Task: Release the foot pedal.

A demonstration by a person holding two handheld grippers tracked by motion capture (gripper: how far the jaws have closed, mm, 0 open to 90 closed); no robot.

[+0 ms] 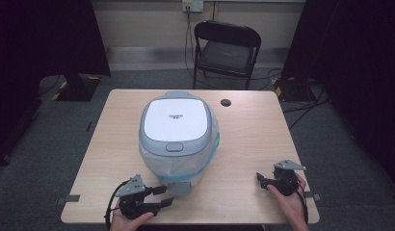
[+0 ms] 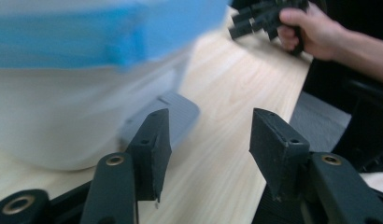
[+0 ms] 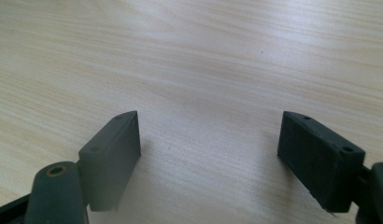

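Note:
A white pedal bin (image 1: 175,144) with a grey-rimmed lid (image 1: 175,118) stands mid-table, lined with a clear bag that has a blue band (image 1: 212,154). Its grey pedal (image 1: 178,186) sticks out toward the front edge. My left gripper (image 1: 165,196) sits just left of the pedal, open with nothing between its jaws. In the left gripper view, the left gripper (image 2: 210,135) points past the pedal (image 2: 180,109) and the blurred bin (image 2: 63,121). My right gripper (image 1: 259,179) rests at the front right, open; in the right gripper view, the right gripper (image 3: 208,135) has bare table (image 3: 203,56) between its jaws.
A round cable hole (image 1: 226,102) is at the table's back right. A black folding chair (image 1: 227,48) stands behind the table. Small grey clamps (image 1: 68,198) sit on the side edges. Bare wood (image 1: 253,139) lies between the bin and the right gripper.

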